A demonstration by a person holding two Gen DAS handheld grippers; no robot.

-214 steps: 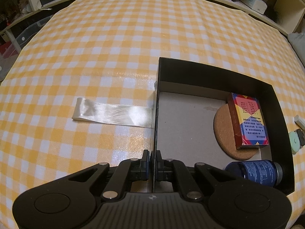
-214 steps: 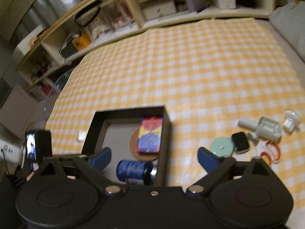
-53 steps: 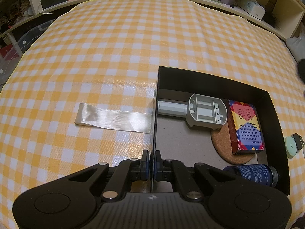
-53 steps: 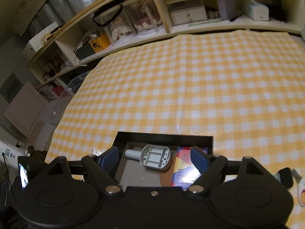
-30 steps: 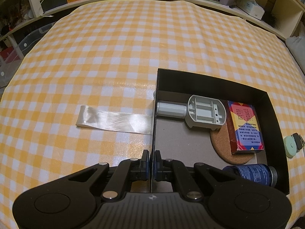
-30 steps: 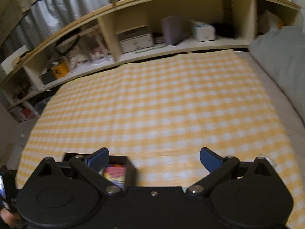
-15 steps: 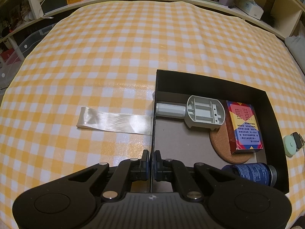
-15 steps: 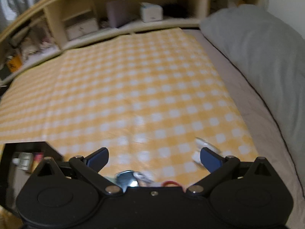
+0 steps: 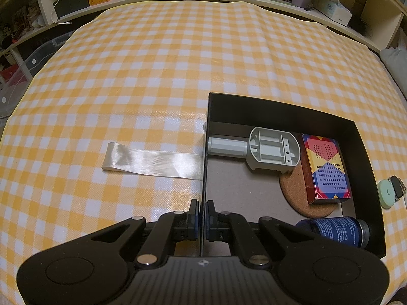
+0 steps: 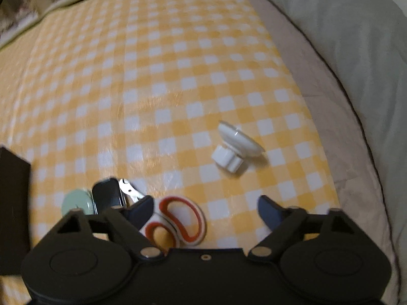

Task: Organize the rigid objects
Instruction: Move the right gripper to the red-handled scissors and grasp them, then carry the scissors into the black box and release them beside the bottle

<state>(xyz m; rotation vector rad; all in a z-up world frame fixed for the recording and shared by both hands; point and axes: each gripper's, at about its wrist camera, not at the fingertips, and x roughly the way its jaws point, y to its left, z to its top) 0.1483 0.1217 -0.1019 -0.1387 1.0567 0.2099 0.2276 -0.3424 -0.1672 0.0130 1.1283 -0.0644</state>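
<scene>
On the checked cloth, a white knob (image 10: 232,150) lies ahead of the right tongs (image 10: 206,209), spread wide, scissors (image 10: 178,225) beneath them. Left tongs (image 9: 200,216) pinch the black box (image 9: 279,106) wall.

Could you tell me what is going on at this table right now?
A person is sorting objects into a black box. The left hand-held gripper is shut on the box's wall, steadying it. The right hand-held gripper hangs open over loose items outside: red-handled scissors and a white knob.
</scene>
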